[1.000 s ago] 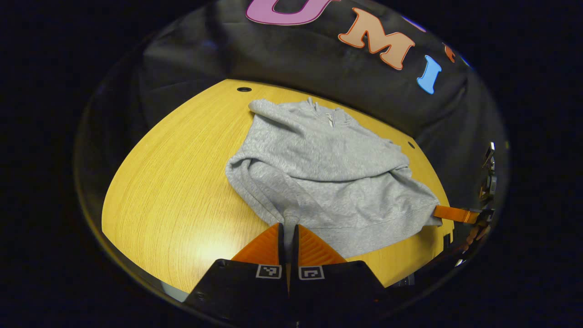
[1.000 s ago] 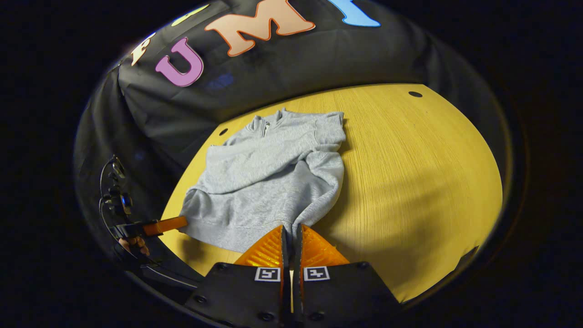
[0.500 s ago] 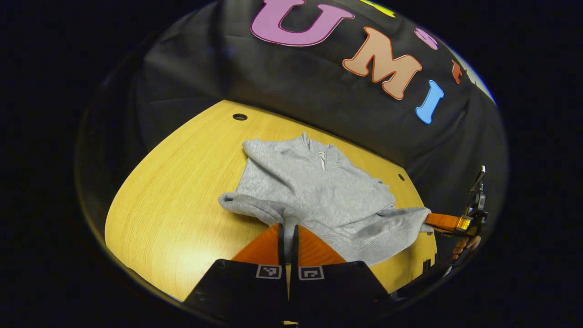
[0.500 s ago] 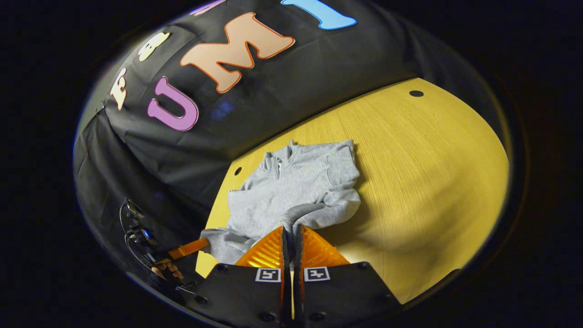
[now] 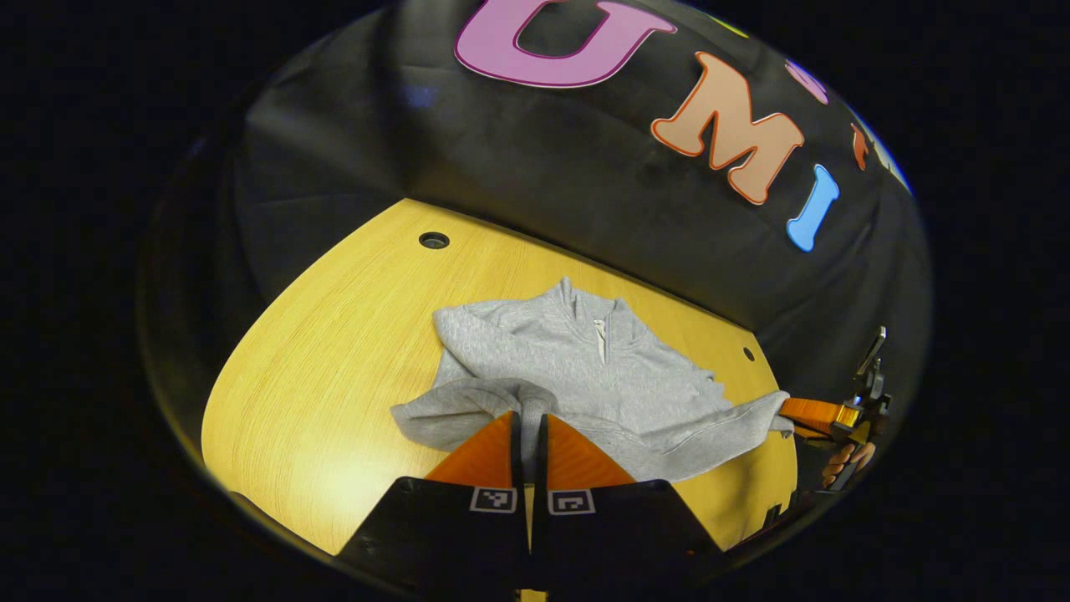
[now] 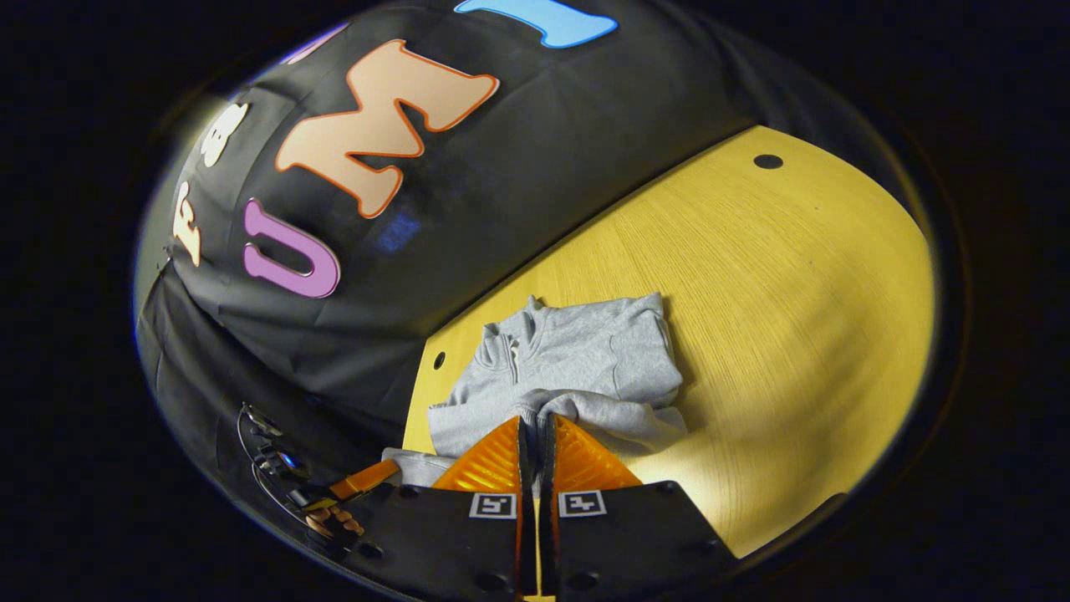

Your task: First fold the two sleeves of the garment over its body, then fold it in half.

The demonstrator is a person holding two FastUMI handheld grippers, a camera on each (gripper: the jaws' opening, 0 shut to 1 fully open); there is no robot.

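Both grippers pinch hem, lifted over sweater.
Left gripper (image 5: 528, 415) and right gripper (image 6: 535, 420) each clamp the grey sweater (image 5: 585, 368)'s hem above the table (image 5: 334, 351).

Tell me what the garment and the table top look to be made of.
Garment: grey knit, likely cotton fleece; matte, heathered, drapes in soft folds where both grippers pinch its hem. Table: wood or wood-look laminate; fine straight grain, smooth with a soft sheen under the light.
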